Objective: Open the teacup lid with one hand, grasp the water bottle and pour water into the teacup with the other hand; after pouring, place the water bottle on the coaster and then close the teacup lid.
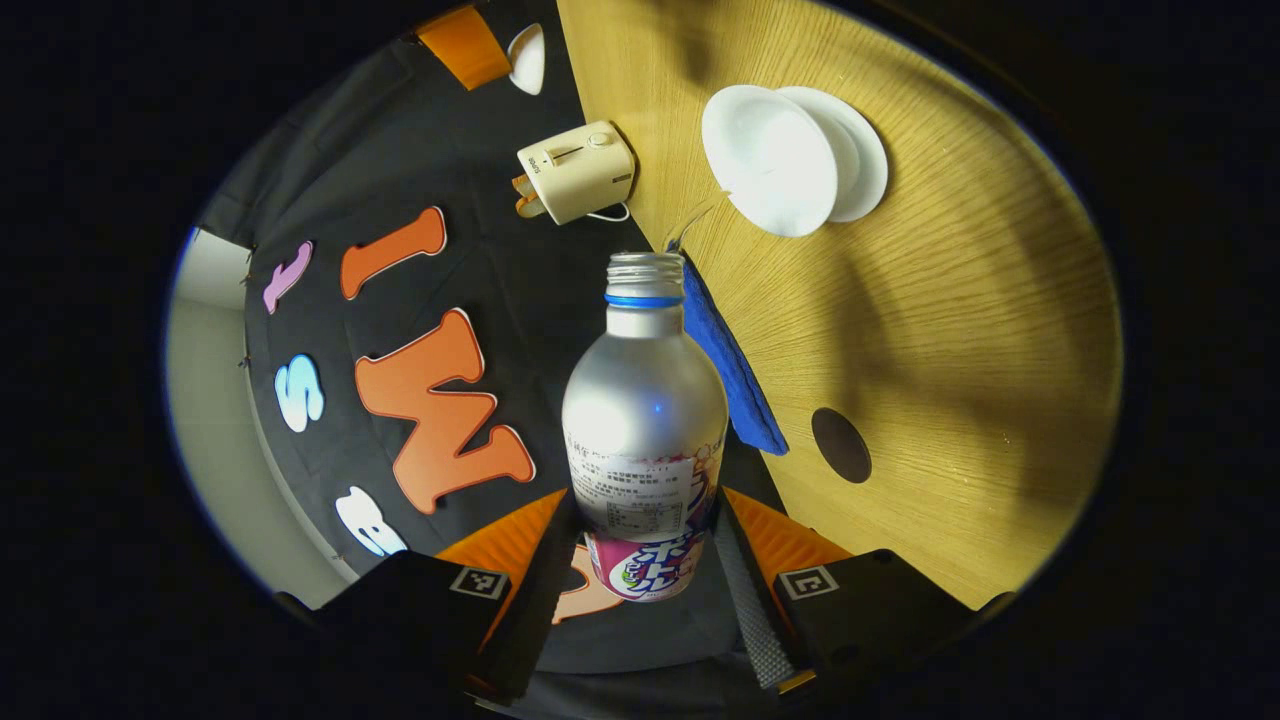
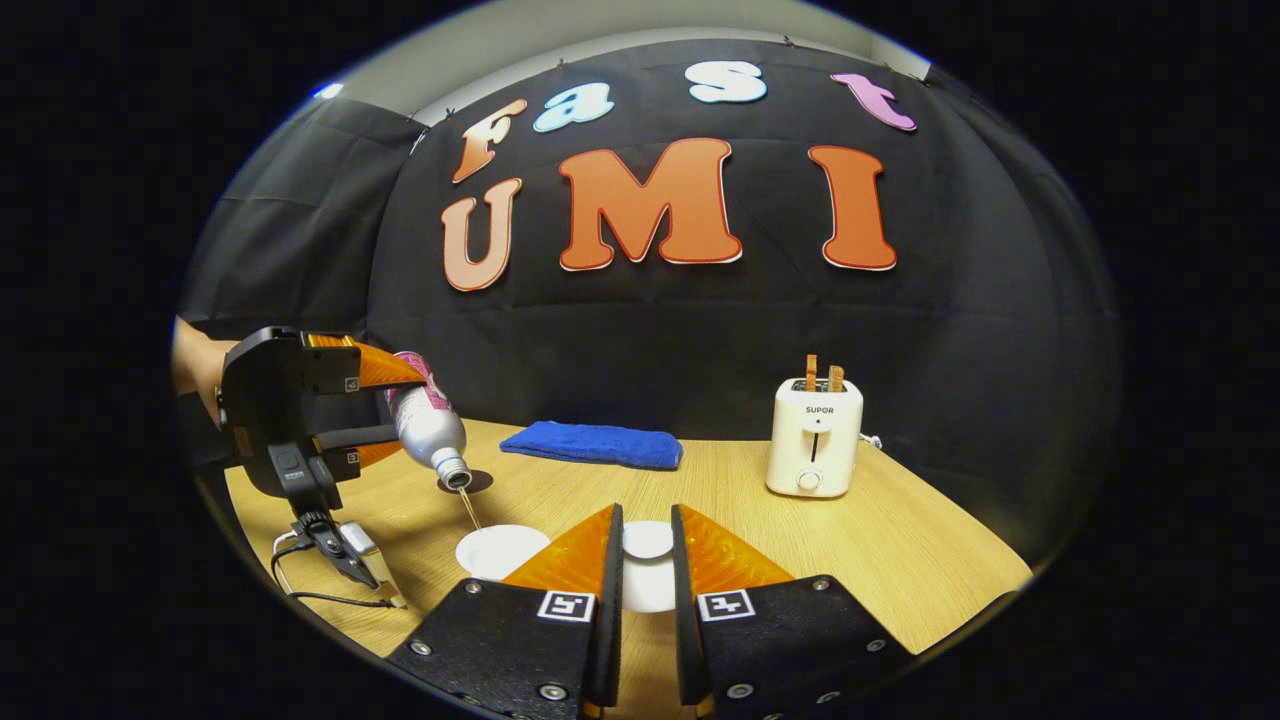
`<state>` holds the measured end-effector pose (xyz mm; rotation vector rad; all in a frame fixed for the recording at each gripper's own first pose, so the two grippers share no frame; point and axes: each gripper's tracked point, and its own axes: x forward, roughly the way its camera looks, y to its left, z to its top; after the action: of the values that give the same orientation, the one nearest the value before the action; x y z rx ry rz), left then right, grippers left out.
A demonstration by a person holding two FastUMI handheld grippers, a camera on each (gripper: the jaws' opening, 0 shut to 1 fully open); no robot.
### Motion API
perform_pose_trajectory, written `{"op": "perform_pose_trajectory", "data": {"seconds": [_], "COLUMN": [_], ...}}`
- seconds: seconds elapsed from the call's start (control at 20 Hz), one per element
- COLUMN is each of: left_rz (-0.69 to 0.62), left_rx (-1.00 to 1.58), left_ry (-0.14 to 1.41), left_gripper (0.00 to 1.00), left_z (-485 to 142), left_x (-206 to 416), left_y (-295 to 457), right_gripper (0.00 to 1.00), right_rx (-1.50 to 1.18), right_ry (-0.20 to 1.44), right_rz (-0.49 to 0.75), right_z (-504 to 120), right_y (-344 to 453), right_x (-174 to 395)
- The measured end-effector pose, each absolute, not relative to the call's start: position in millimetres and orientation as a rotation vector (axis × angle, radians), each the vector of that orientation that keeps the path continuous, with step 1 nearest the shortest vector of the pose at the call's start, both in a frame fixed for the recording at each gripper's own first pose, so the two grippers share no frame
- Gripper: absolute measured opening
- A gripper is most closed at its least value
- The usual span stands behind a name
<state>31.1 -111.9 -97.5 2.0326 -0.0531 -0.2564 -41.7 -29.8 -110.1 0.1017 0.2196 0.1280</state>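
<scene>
Water bottle (image 1: pixel 645 420): base hidden between the tongs, lower centre. Teacup (image 2: pixel 497 549): lower right rim behind a finger. Lid (image 2: pixel 648 540): mostly hidden between the fingers. Label print: too small to tell.

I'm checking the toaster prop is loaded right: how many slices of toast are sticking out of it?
2. Both brown toast slices stand upright side by side in the top slots of the cream toaster, at the table's far right beside the black cloth wall. Any lower ones would be hidden.

Dim warm light, glare on bottle (image 1: pixel 645 400), soft shadows across table (image 1: pixel 950 330), strong fisheye bending at edges
</scene>
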Motion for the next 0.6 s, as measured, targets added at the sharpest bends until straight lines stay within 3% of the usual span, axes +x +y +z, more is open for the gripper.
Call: {"op": "perform_pose_trajectory", "data": {"seconds": [0.6], "left_rz": [-0.233], "left_rx": [2.086], "left_ry": [-0.101], "left_gripper": [0.81], "left_z": [-90.4], "left_x": [29.1], "left_y": [-116.1], "right_gripper": [0.23], "right_rx": [0.077], "right_ry": [0.203], "right_rz": [0.157], "right_z": [-102.6], "right_y": [-20.6], "right_x": [-43.2]}}
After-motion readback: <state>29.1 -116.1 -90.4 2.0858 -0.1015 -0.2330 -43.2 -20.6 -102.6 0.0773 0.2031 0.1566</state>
